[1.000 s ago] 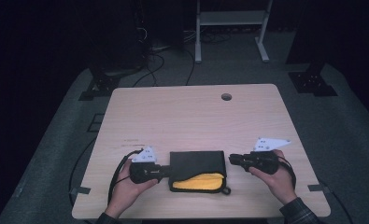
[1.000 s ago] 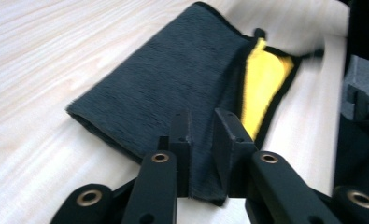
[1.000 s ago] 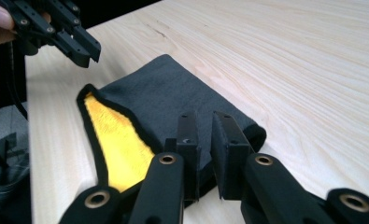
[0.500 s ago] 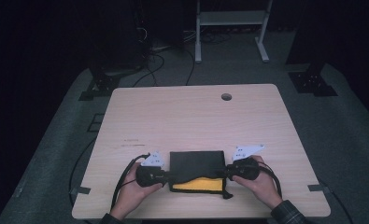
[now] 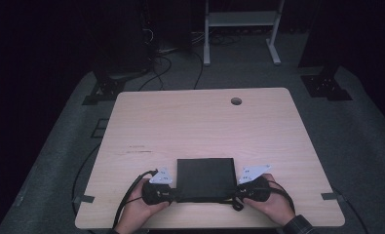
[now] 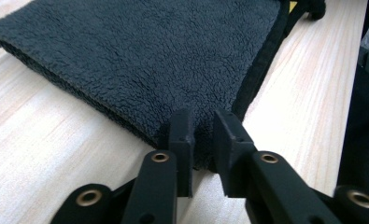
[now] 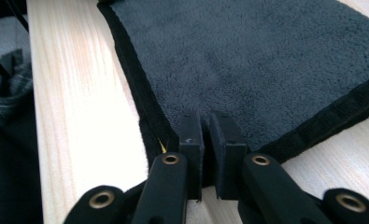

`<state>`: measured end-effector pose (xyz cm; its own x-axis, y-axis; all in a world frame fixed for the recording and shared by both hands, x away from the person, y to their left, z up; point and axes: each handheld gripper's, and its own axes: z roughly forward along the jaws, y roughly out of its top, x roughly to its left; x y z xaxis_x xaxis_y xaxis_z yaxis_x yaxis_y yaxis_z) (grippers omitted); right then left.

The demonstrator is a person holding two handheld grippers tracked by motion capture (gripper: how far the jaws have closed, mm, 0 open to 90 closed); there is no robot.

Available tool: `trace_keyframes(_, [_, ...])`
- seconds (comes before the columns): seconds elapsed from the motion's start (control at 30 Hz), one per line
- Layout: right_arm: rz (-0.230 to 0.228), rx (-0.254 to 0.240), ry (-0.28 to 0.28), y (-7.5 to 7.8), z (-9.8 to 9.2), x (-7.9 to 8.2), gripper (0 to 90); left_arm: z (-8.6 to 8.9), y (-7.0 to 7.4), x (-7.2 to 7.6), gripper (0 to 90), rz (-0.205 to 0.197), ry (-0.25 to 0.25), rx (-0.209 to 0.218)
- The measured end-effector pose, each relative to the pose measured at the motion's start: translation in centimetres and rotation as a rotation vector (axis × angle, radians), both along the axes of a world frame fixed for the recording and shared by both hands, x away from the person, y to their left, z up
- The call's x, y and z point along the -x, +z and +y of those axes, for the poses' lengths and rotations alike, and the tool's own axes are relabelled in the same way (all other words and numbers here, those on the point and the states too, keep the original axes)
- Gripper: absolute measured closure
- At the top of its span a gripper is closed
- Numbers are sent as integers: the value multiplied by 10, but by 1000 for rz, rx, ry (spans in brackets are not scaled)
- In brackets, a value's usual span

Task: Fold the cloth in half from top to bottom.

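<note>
A black fleece cloth (image 5: pixel 205 178) lies folded flat in a rectangle near the table's front edge. My left gripper (image 5: pixel 172 195) sits at its near left corner and my right gripper (image 5: pixel 237 195) at its near right corner. In the left gripper view the cloth (image 6: pixel 149 56) spreads ahead, and its corner fills the gap of the left gripper (image 6: pixel 203 135). In the right gripper view the hemmed corner of the cloth (image 7: pixel 266 60) is pinched in the right gripper (image 7: pixel 206 135), with a yellow sliver (image 7: pixel 162 145) beside the hem. Both pairs of jaws have just been opening a little, with the cloth still between them.
The light wooden table (image 5: pixel 200 122) has a cable hole (image 5: pixel 236 101) at the back right. Tape pieces (image 5: pixel 84 199) sit at its front corners. Cables (image 5: pixel 131 187) trail from the grippers off the front edge. A white stand (image 5: pixel 239 29) is on the floor behind.
Both hands came down and toward the front edge with the cloth's corners. The yellow underside that showed at the cloth's near edge is now covered, and the cloth lies flat and black.
</note>
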<state>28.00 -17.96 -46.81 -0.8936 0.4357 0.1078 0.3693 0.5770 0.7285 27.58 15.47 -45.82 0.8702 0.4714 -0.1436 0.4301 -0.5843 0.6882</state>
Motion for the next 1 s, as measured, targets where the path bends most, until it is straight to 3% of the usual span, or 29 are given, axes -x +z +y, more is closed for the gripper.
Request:
trace_keyframes(0.03, [0, 0, 0, 0, 0, 0, 789, 0, 0, 0, 739, 0, 0, 0])
trace_keyframes(0.1, [-24, -27, -14, 4, -5, -1, 653, 1, 3, -1, 678, -9, 13, 7])
trace_keyframes(0.2, [-90, -27, -86, 8, -17, -5, 502, 8, 8, -9, 576, -48, 66, 15])
trace_keyframes(0.27, [-98, -54, -146, 10, -30, -10, 446, 16, 9, -14, 511, -68, 99, 13])
trace_keyframes(0.3, [-98, -54, -146, 10, -30, -10, 446, 16, 9, -14, 469, -68, 99, 13])
trace_keyframes(0.33, [-104, -69, -211, 10, -44, -15, 405, 23, 10, -17, 415, -89, 132, 17])
trace_keyframes(0.47, [-114, -51, -285, 9, -61, -25, 362, 41, 11, -23, 295, -125, 213, 6])
trace_keyframes(0.5, [-112, -52, -302, 9, -64, -26, 348, 41, 11, -23, 277, -125, 213, 6])
trace_keyframes(0.6, [-124, -45, -340, 8, -75, -27, 317, 62, 11, -27, 212, -147, 287, -3])
trace_keyframes(0.8, [-130, -40, -389, 7, -91, -27, 284, 85, 7, -30, 152, -148, 337, -12])
trace_keyframes(0.97, [-116, 2, -443, 1, -107, -28, 253, 101, 2, -30, 122, -142, 370, -44])
trace_keyframes(1.0, [-108, 29, -470, -2, -114, -29, 238, 104, 0, -29, 114, -140, 380, -54])
